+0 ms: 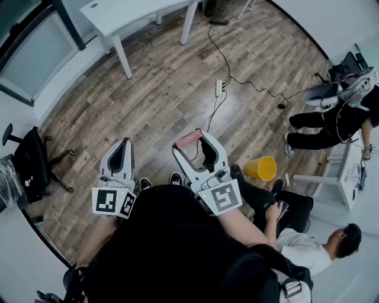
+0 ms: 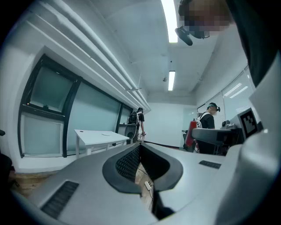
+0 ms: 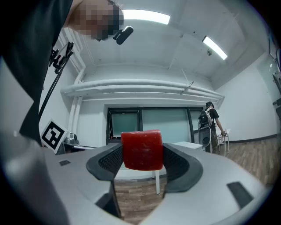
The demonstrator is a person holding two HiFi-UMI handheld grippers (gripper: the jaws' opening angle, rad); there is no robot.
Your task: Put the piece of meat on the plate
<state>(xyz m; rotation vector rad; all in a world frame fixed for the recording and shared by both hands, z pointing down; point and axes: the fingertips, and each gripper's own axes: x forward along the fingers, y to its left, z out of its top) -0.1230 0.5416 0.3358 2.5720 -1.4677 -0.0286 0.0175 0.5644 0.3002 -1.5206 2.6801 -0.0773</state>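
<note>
A red, blocky piece of meat (image 3: 142, 150) is clamped between the two dark ribbed pads of the right gripper (image 3: 142, 160). One pad presses on each side, and the top of the meat rises a little above the fingertips. The jaws stand wide around it.

In the head view the meat shows as a pinkish slab bridging those fingertips, held level in the air over a wooden floor (image 1: 160, 100). To the left of these fingers, and apart from them, the left gripper (image 1: 122, 145) is also held level. Its fingers are closed together at the tips, with nothing between them.

Beyond the right fingertips a power strip (image 1: 218, 87) lies on the floor with its cable. Off to their right is a yellow container (image 1: 262, 168). A white table (image 1: 127, 15) stands farther ahead of both grippers.
</note>
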